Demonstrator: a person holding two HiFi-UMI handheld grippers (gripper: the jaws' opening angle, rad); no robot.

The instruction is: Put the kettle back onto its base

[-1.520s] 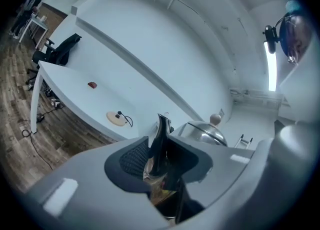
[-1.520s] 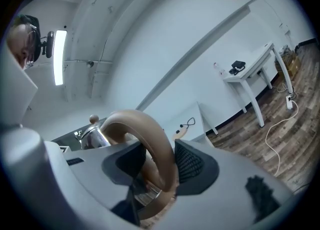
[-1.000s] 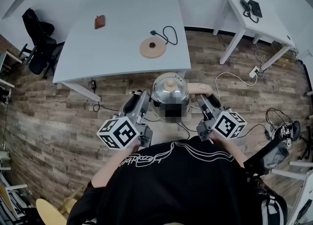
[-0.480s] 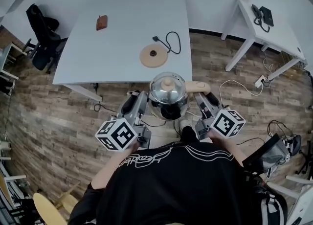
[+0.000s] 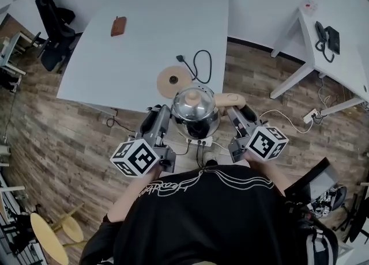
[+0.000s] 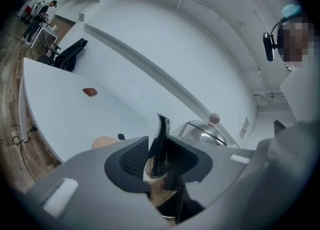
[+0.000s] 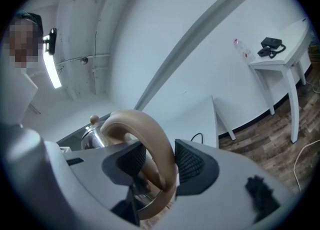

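Observation:
I carry a shiny steel kettle between both grippers at the near edge of the white table. My left gripper is shut on the kettle's spout, which stands up between the dark pads. My right gripper is shut on the curved tan handle. The lid with its round knob is on the kettle. The round tan base lies on the table just beyond the kettle and a little left, with its black cord behind it. The base peeks over the left jaw.
A small brown object lies far back on the table. A black chair stands at the table's left end. A second white table with a black phone is at the right. Cables and a power strip lie on the wood floor.
The person has stepped toward the table. The kettle, still held by both grippers, has moved from over the floor to the table's near edge beside the base.

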